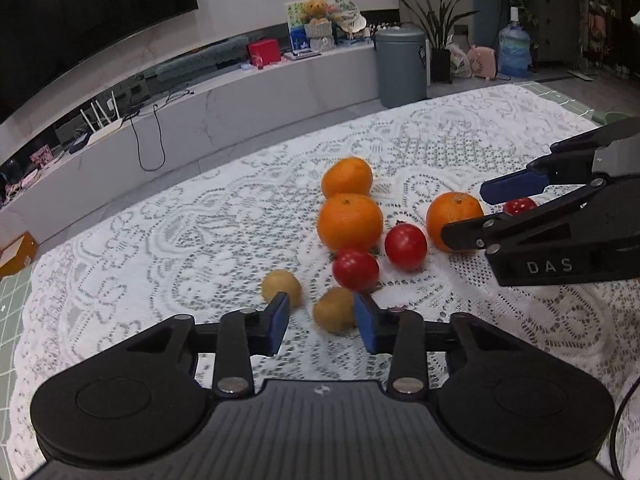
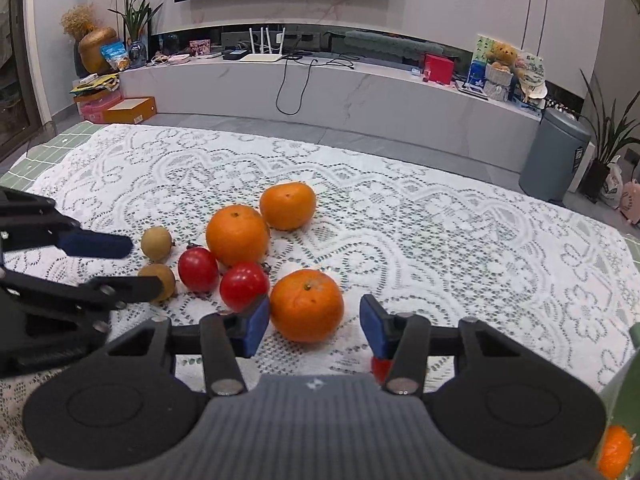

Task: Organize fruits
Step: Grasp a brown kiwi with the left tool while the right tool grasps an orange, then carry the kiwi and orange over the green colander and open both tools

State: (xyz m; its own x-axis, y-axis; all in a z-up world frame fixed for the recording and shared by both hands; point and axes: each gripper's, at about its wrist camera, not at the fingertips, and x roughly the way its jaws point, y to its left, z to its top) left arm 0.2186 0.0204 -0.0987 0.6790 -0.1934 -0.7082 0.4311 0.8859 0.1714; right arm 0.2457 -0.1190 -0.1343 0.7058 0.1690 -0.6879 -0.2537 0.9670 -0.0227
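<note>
Both grippers are empty, jaws apart, closing in on the fruit cluster mid-surface (image 2: 440, 216). This looks like the approach stage of a pick; no fruit is lifted yet.

Left gripper (image 1: 322, 322): open, low over the lace cloth. The near longan (image 1: 334, 314) sits just ahead of the gap, close to the right pad and off-centre. The second longan (image 1: 282, 288) is just beyond the left pad, outside the gap.

Right gripper (image 2: 314, 326): open. The near orange (image 2: 307, 305) sits between the pads but nearer the left one, with a clear gap on the right. A small red fruit (image 2: 380, 366) lies under the right finger, mostly hidden.

Rest of the cluster: two oranges (image 2: 237, 235) (image 2: 287, 205) sit behind, touching or nearly so. Two tomatoes (image 2: 198, 269) (image 2: 244, 285) lie between the oranges and the longans, packed close. A bit of orange (image 2: 614, 456) shows at bottom right by something green; can't tell what it sits in.

Likely next moves:
- Right: shift slightly right to centre the orange, advance, then close. The tomato by the left pad is tight against it and may get nudged.
- Left: centre on the near longan and keep low. It is small and round, so it will probably roll if clipped by one pad.
- Sort destination isn't visible, so I can't tell where things go.
</note>
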